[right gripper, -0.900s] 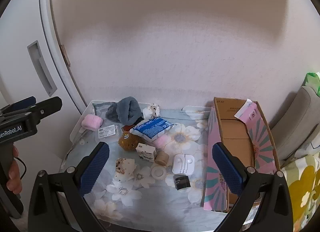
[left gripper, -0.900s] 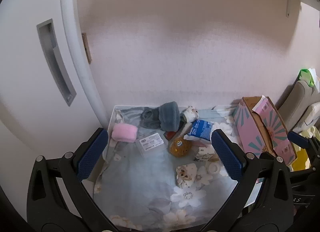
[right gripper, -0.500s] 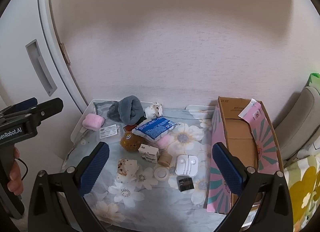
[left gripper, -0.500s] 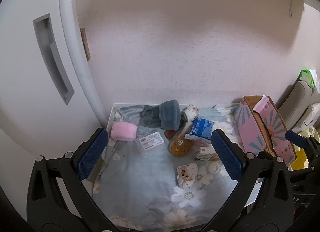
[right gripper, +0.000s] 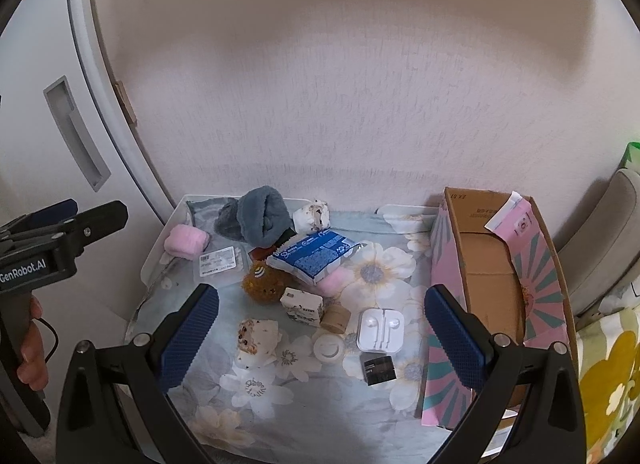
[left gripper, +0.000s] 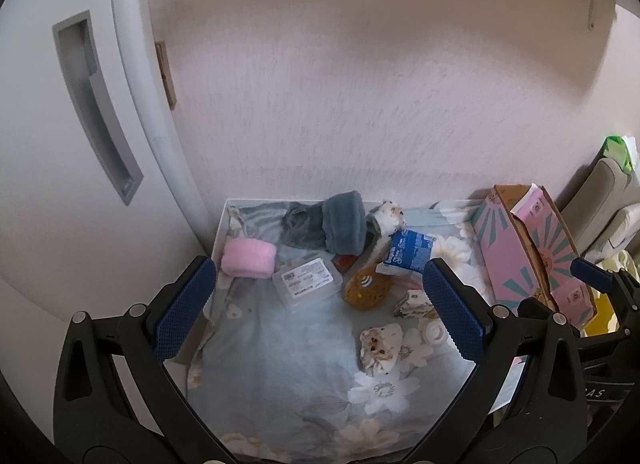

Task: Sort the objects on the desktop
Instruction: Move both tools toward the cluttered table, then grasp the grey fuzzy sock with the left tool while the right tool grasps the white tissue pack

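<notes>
Right gripper [right gripper: 320,336] spread wide, holding nothing, above floral cloth [right gripper: 304,408]; earphone case [right gripper: 381,330] between its fingers, pink box [right gripper: 536,264] at three o'clock. Left gripper [left gripper: 316,312] likewise wide, empty; clear packet [left gripper: 307,279] at twelve o'clock.

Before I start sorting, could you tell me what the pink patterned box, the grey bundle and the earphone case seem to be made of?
Pink patterned box: corrugated cardboard, matte; its inside is bare brown with fold lines and open flaps.
Grey bundle: soft knitted or fleecy fabric, judging by its fuzzy, folded surface.
Earphone case: probably hard white plastic, smooth and slightly glossy, with moulded recesses holding the earbuds.
</notes>
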